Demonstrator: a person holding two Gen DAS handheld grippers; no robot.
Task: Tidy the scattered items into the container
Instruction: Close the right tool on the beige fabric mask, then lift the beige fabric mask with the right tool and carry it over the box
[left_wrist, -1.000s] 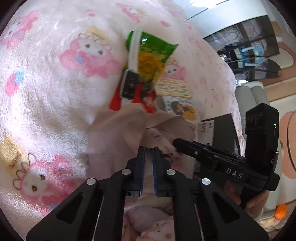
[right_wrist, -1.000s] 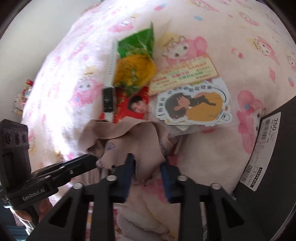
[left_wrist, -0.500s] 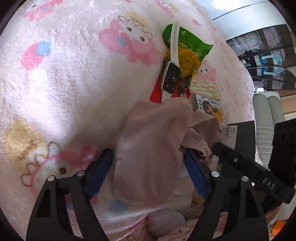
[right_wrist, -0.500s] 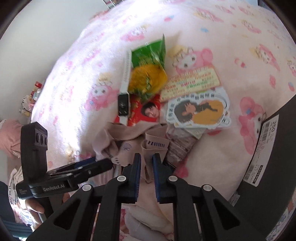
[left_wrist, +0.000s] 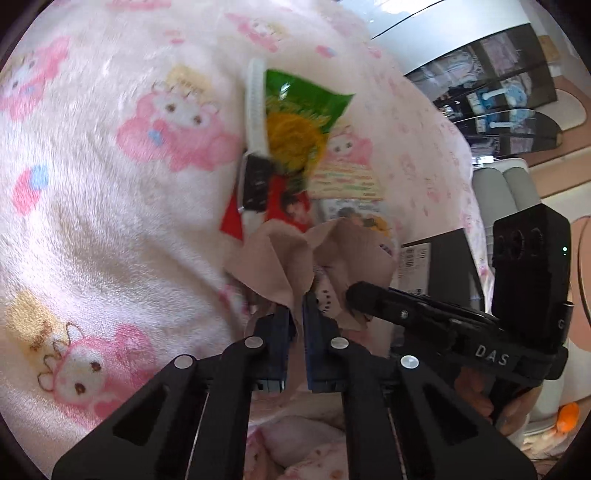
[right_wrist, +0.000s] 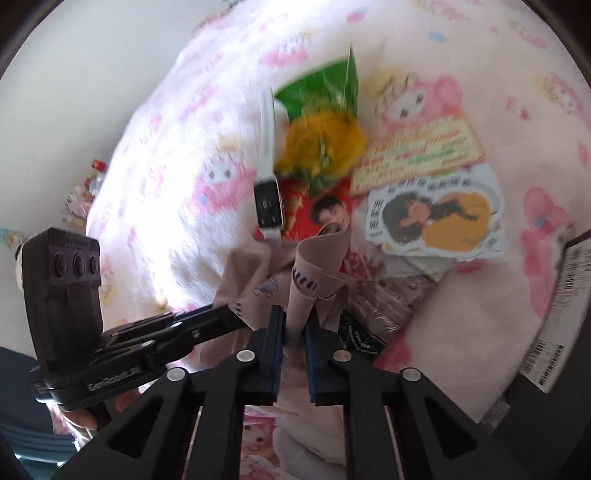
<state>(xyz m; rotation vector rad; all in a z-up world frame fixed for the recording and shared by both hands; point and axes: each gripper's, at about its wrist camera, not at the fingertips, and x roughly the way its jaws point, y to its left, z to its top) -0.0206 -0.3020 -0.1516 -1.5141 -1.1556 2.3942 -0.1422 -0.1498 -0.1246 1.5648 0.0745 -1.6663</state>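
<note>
From the left wrist, the left gripper is pinched tight on a fold of the beige cloth. The cloth bunches up just past the fingertips. It sits on a fluffy pink blanket with bunny pictures. Past the cloth lies a pile of small things. A watch with a white strap lies on a red card. A green snack bag lies beside the strap. A paper card and a sticker lie next to the bag. At the blanket's right edge is a black box with a white label. The right gripper comes in from the right with its tip in the cloth, and a hand holds it.

From the right wrist, the right gripper is squeezed shut on another fold of the cloth. The left gripper pokes in from the left, tip touching the cloth. The watch lies on the red card, just past the cloth. The green bag is beyond them. The paper card and sticker lie to the right. A clear packet sticks out from under the cloth. The black box is at the blanket's right edge.
</note>
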